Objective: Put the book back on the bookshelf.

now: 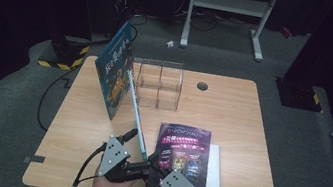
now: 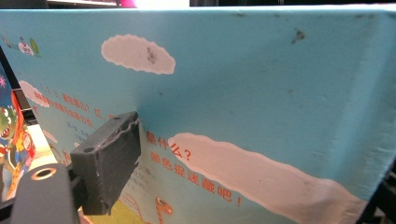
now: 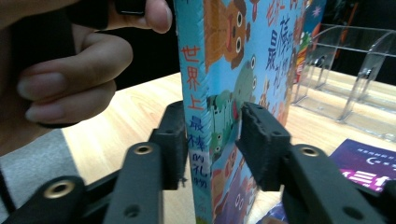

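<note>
The fingers (image 3: 261, 144) of the right gripper (image 3: 212, 149) stand on either side of the spine of a blue picture book (image 1: 116, 73), one pad against the spine's left face and the other a little off the cover, so they straddle the book with a small gap on one side and look about to close, not yet pinching hard. In the left gripper view, one finger (image 2: 109, 161) of the left gripper (image 1: 130, 136) lies flat against the book's sky-blue back cover; its partner is hidden behind the book, so whether that pair is clamped cannot be told from the pictures.

The book stands upright on the tabletop (image 1: 233, 109), on its lower edge, leaning toward the left and running from the grippers at the near edge back toward a clear acrylic organiser (image 1: 158, 84). It seems held this way so it can be steered, still vertical, into one of the organiser's slots: the left gripper props the broad cover against tipping, while the right takes the narrow spine end for control.

A purple magazine (image 1: 183, 152) lies flat just right of the grippers, atop a white book (image 1: 214, 177), probably waiting its turn.

Relative to the fingers, the book's near bottom corner sits between the right pair, and its back cover touches the left one. The organiser is farther back, just beside the book's far end.
</note>
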`<state>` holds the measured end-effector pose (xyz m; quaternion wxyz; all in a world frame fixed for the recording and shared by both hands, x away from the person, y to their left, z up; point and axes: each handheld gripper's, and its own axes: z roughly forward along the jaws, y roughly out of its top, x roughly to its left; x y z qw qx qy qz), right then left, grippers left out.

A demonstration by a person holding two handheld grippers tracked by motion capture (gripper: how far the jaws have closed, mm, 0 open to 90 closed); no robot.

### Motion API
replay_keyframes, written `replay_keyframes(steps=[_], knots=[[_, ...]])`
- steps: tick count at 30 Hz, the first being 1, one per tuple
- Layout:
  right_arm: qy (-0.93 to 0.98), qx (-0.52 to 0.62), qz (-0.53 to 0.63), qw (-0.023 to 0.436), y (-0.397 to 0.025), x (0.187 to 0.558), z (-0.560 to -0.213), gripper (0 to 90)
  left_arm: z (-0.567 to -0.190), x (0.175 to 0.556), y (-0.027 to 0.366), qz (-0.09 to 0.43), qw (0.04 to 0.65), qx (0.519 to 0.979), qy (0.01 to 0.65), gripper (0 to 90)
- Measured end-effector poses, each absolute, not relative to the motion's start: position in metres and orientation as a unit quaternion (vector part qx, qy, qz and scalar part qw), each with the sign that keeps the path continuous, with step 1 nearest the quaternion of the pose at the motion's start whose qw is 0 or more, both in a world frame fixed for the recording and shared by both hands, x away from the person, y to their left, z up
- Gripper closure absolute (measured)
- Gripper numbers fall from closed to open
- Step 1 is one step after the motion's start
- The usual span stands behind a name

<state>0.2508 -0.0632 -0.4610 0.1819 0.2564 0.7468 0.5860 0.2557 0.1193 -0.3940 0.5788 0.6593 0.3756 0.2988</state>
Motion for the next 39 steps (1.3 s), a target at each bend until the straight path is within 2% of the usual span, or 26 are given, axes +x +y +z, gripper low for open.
replay_keyframes(steps=[3, 8, 16, 21, 23, 26, 28, 32, 39], knots=[[0.757, 0.257, 0.574, 0.178, -0.068, 0.249, -0.459, 50.6, -0.394, 0.256, 0.12, 0.301, 0.578, 0.66, 0.374, 14.4], [0.77, 0.249, 0.563, 0.171, -0.082, 0.239, -0.455, 46.3, -0.395, 0.255, 0.12, 0.302, 0.578, 0.66, 0.372, 14.4], [0.743, 0.278, 0.577, 0.195, -0.117, 0.235, -0.447, 45.5, -0.394, 0.256, 0.12, 0.305, 0.574, 0.664, 0.37, 14.6], [0.729, 0.313, 0.567, 0.221, -0.132, 0.252, -0.447, 45.7, -0.394, 0.255, 0.122, 0.308, 0.569, 0.667, 0.369, 15.1], [0.729, 0.322, 0.557, 0.234, -0.137, 0.262, -0.449, 45.8, -0.395, 0.255, 0.123, 0.314, 0.563, 0.668, 0.37, 19.4], [0.735, 0.337, 0.533, 0.249, -0.147, 0.278, -0.456, 45.8, -0.395, 0.255, 0.126, 0.314, 0.561, 0.67, 0.371, 18.5], [0.717, 0.361, 0.547, 0.238, -0.157, 0.281, -0.46, 45.9, -0.395, 0.254, 0.127, 0.315, 0.56, 0.67, 0.371, 18.7], [0.708, 0.377, 0.54, 0.255, -0.169, 0.283, -0.464, 46.1, -0.395, 0.253, 0.132, 0.318, 0.555, 0.676, 0.367, 18.8], [0.695, 0.4, 0.54, 0.258, -0.183, 0.287, -0.469, 46.4, -0.396, 0.25, 0.138, 0.323, 0.544, 0.689, 0.354, 23.1]])
